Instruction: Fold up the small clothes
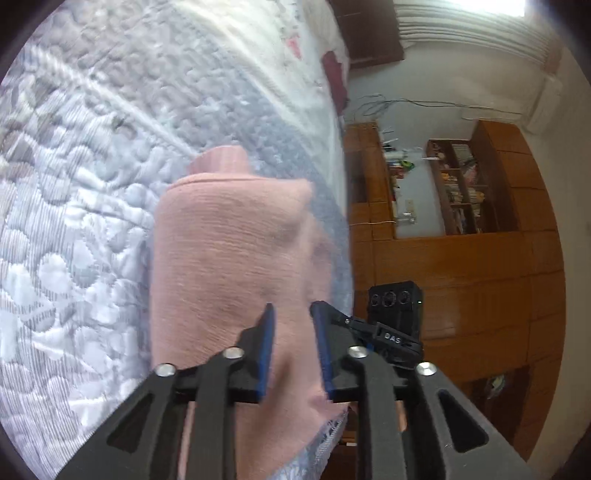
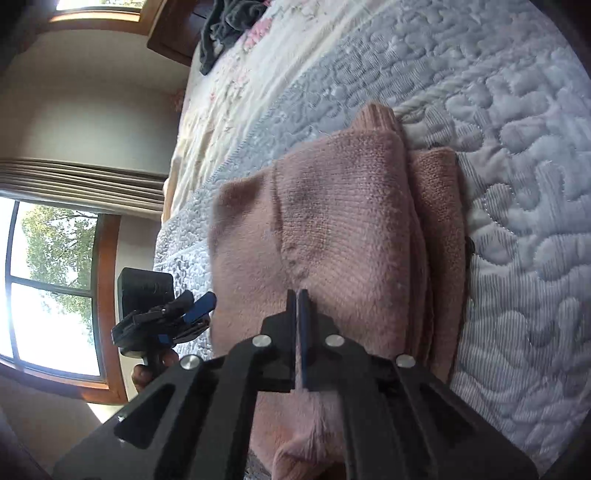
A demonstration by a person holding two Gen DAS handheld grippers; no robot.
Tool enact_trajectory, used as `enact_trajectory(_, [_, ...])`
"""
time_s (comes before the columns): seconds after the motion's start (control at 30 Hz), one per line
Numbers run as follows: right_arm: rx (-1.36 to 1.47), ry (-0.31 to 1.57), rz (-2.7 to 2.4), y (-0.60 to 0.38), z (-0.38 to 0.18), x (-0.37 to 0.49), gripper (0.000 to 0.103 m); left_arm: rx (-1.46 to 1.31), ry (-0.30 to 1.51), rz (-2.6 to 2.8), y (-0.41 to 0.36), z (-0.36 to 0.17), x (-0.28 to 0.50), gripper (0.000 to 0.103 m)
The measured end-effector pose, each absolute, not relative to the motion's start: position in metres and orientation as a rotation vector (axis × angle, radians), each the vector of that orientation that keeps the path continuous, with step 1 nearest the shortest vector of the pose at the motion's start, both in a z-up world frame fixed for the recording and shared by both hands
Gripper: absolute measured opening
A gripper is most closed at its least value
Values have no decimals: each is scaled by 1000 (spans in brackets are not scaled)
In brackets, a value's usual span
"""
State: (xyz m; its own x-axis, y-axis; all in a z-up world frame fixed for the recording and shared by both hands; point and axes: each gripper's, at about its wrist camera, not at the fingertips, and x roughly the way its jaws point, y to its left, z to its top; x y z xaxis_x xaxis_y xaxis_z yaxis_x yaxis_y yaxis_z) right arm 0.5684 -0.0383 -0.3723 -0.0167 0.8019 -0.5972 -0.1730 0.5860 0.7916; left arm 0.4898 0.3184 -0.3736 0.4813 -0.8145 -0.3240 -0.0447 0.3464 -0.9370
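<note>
A folded pink knit garment [image 2: 332, 229] lay on a quilted bed [image 2: 517, 184], near its edge.

The bed's pale blue-grey quilt filled most of both views (a dark cloth [image 2: 225, 22] sat far off on it). The left tongs [image 1: 291, 314] hung over the garment, parted, gripping nothing. The right tongs [image 2: 297, 295] were pressed nearly together at the fabric; whether they pinched it could not be told.

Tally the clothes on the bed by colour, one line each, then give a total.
Pink: 1, the folded sweater lying on the quilt, under both grippers.
Dark: 1, the crumpled garment at the far end of the bed; its exact colour is hard to tell.
Total: 2
</note>
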Motion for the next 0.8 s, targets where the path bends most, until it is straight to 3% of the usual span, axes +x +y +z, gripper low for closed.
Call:
enact_trajectory(0.13, [557,1355,955,-43,-356,527,9,-983,978,-685,294,-352,476,37])
enact_trajectory(0.2, [440,1396,894,-40,-374,521,0,-921,1058,-625,283,-371,479,35])
enact_trajectory(0.27, [436,1406,839,-55,-393,523,0,-935,1095,-611,279,-387,482,14])
enact_trajectory(0.3, [496,1413,830,-63,-395,524,0,-939,1097,-606,280,-389,480,14])
enact_trajectory(0.4, [511,1349,853,-78,-365,509,7,-920,1094,-618,277,-382,476,24])
enact_trajectory(0.47, [545,1308,936,-83,-351,498,6,-903,1096,-615,275,-381,476,25])
enact_trajectory(0.6, [436,1413,836,-79,-391,495,0,-928,1103,-599,271,-383,479,24])
enact_trajectory(0.63, [456,1426,819,-88,-402,498,0,-927,1112,-603,267,-378,477,27])
enact_trajectory(0.7, [534,1427,807,-106,-399,502,0,-911,1104,-631,263,-364,465,47])
enact_trajectory(0.77, [544,1389,842,-115,-380,507,2,-883,1067,-634,272,-350,446,78])
enact_trajectory(0.8, [566,1378,845,-119,-373,513,20,-875,1048,-621,279,-346,435,83])
